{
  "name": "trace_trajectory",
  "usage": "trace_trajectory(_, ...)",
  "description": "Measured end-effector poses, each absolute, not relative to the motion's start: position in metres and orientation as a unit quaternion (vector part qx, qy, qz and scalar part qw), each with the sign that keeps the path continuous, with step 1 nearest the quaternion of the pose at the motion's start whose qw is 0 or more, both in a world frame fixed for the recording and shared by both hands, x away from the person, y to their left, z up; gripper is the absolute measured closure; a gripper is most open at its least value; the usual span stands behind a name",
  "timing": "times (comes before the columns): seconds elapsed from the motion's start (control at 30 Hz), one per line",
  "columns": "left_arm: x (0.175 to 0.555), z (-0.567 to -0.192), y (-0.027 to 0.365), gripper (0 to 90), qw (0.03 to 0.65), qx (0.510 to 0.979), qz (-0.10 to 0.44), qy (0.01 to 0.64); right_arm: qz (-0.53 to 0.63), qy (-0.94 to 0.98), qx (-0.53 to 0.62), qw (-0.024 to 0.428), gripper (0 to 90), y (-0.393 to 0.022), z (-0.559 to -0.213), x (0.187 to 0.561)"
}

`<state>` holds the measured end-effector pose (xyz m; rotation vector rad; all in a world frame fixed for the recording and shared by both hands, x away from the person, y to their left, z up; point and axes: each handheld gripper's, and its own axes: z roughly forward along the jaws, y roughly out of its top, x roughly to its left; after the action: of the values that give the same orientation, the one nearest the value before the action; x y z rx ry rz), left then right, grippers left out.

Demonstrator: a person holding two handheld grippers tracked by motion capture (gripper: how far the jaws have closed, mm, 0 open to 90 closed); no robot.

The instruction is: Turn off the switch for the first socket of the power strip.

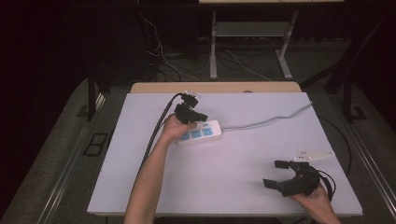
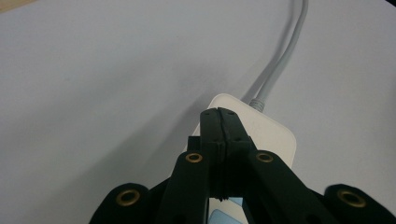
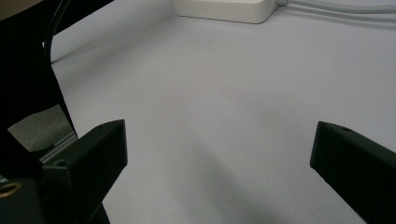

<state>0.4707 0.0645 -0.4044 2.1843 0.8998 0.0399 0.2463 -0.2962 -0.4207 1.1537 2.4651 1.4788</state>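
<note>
The white power strip (image 1: 200, 132) lies left of centre on the worktop (image 1: 233, 186), its grey cord (image 1: 271, 120) running to the far right edge. The left claw (image 2: 219, 113), pressed together with nothing between its tips, sits over the strip's cord end. The right claw (image 1: 275, 173) is spread wide above bare worktop near the right corner; no writing is legible.

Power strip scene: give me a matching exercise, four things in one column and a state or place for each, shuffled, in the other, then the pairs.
Things
1. left gripper
2. right gripper
3. power strip
4. grey cable

States or places
A. jaws wide apart, nothing between them
B. runs off the strip toward the table's far right edge
C. jaws shut together, tips over the strip's cable end
D. white with blue sockets, lying flat mid-table

Pairs: 1-C, 2-A, 3-D, 4-B
</note>
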Motion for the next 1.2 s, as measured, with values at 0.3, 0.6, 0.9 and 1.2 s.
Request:
trace_trajectory(0.3, 0.472, -0.411, 0.061, 88.7, 0.371, 0.859, 0.009, 0.353, 0.476, 0.797, 0.371, 0.020, 3.7, -0.296, -0.421, 0.246)
trace_trajectory(0.6, 0.472, -0.415, 0.059, 88.8, 0.349, 0.869, 0.004, 0.352, 0.475, 0.799, 0.369, 0.019, 3.7, -0.295, -0.421, 0.247)
trace_trajectory(0.9, 0.474, -0.413, 0.058, 89.2, 0.334, 0.872, -0.004, 0.358, 0.473, 0.801, 0.366, 0.019, 3.7, -0.294, -0.421, 0.247)
trace_trajectory(1.2, 0.476, -0.413, 0.063, 89.5, 0.331, 0.873, -0.005, 0.359, 0.474, 0.800, 0.366, 0.020, 3.7, -0.295, -0.420, 0.246)
